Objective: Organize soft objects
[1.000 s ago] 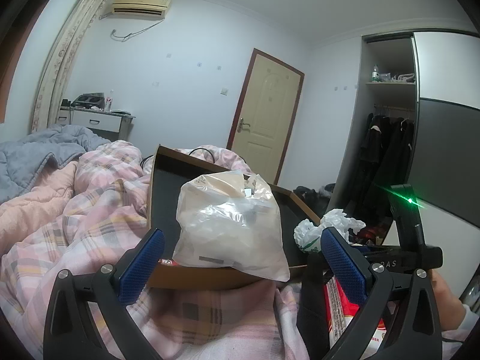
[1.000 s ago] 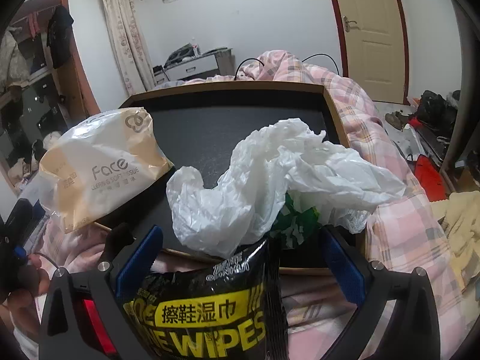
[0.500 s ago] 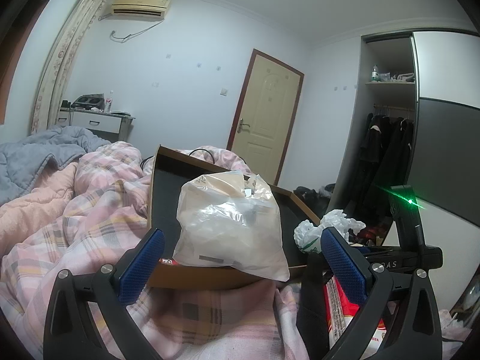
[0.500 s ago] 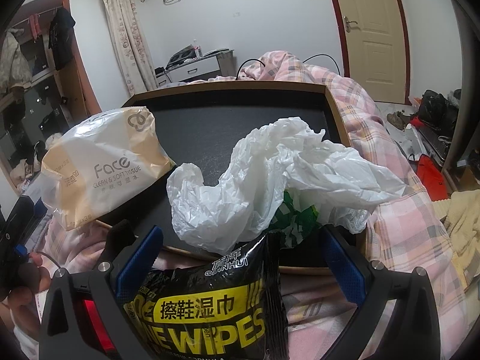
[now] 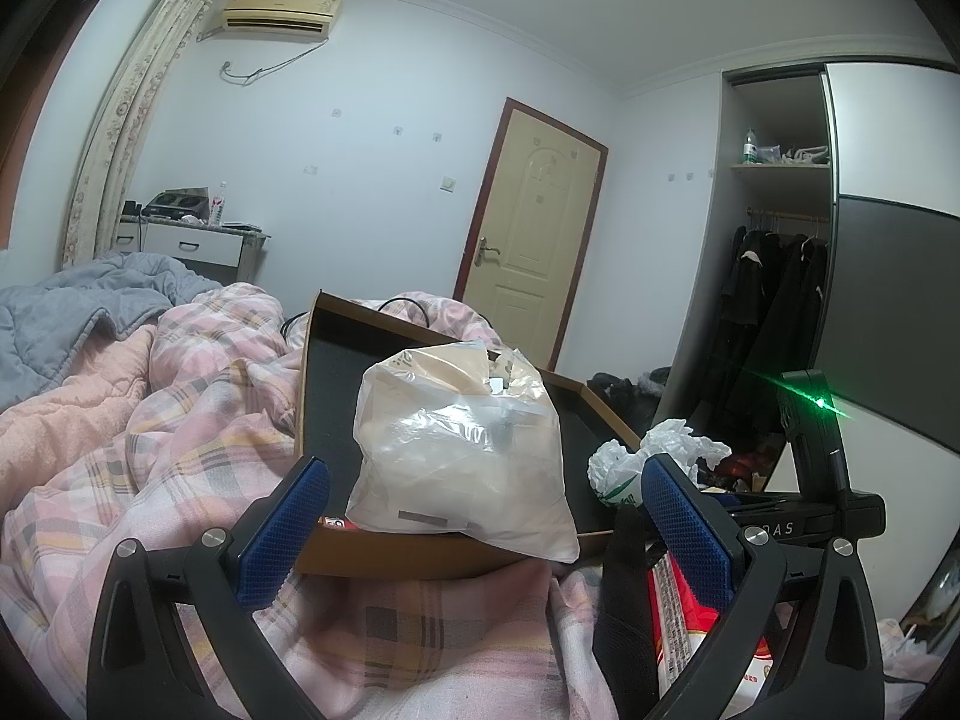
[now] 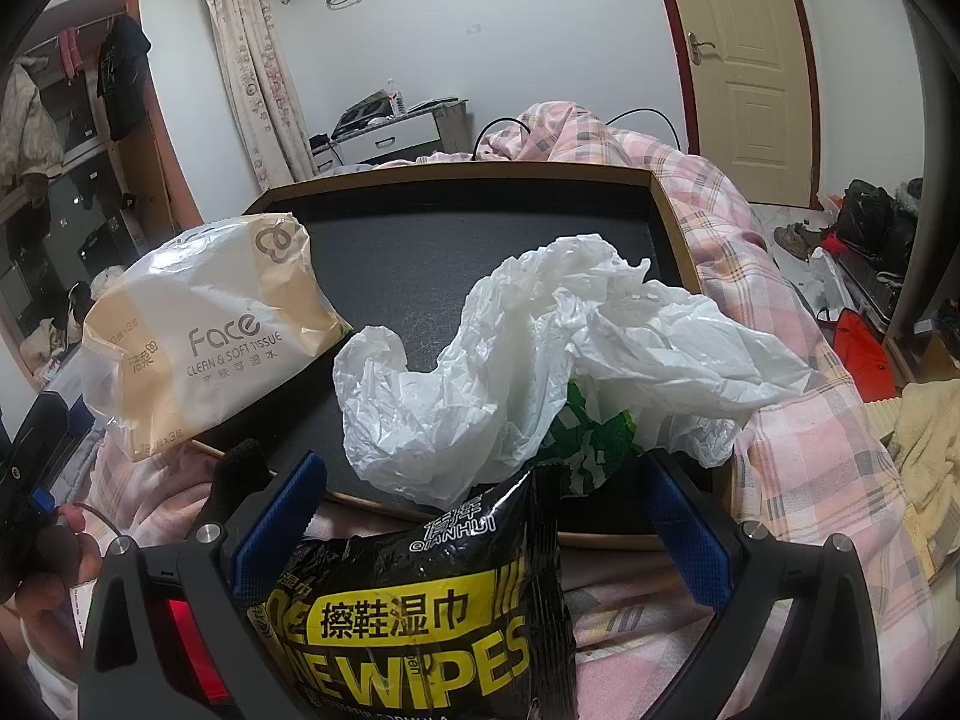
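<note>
Crinkled plastic bag point(image 6: 540, 360) lies on the tray point(image 6: 672, 228) just ahead of the wide, empty right claw point(image 6: 480, 516), wipes pack point(image 6: 420, 618) between its fingers — closing now could snag both; left claw point(image 5: 480, 510) is likewise wide.

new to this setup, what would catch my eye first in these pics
Probably the black wipes pack with bold yellow lettering, between the open right gripper fingers. Behind it a crumpled white plastic bag lies on the dark tray, and a cream tissue pack overhangs the tray's left edge.
</note>
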Action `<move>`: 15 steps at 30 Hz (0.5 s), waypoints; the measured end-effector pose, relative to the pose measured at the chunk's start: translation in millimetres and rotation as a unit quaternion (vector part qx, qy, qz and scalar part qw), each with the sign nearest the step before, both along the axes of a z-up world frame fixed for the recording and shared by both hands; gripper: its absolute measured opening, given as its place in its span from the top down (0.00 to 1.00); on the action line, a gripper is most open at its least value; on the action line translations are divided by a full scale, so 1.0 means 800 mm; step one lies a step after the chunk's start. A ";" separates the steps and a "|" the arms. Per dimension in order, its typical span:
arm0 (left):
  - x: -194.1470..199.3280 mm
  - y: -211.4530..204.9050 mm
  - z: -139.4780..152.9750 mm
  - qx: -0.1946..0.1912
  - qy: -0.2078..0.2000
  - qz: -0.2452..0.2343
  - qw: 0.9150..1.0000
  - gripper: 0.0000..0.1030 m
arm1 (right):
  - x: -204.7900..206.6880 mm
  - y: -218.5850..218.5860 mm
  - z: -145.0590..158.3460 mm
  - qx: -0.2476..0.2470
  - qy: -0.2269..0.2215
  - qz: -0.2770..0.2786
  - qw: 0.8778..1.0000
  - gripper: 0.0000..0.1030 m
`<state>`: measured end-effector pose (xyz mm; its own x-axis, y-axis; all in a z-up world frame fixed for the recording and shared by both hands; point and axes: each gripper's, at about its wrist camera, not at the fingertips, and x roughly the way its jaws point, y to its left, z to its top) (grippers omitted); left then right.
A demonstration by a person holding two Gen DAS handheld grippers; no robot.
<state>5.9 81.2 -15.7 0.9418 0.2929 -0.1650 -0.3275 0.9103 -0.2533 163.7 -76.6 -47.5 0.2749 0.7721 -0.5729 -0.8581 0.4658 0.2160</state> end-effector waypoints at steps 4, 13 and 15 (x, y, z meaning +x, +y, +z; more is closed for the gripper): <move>0.000 0.000 0.000 0.000 0.000 0.000 1.000 0.00 | 0.001 0.000 0.000 0.000 0.000 0.000 1.000 0.00; 0.000 0.000 0.000 0.000 0.000 0.000 1.000 0.00 | 0.000 0.000 0.000 0.000 0.000 0.000 1.000 0.00; 0.000 0.000 0.000 0.000 0.000 0.000 1.000 0.00 | -0.001 0.000 0.000 0.000 0.000 0.000 1.000 0.00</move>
<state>5.9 81.2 -15.8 0.9417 0.2932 -0.1649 -0.3276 0.9104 -0.2525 163.2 -76.7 -47.5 0.2742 0.7717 -0.5738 -0.8582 0.4656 0.2162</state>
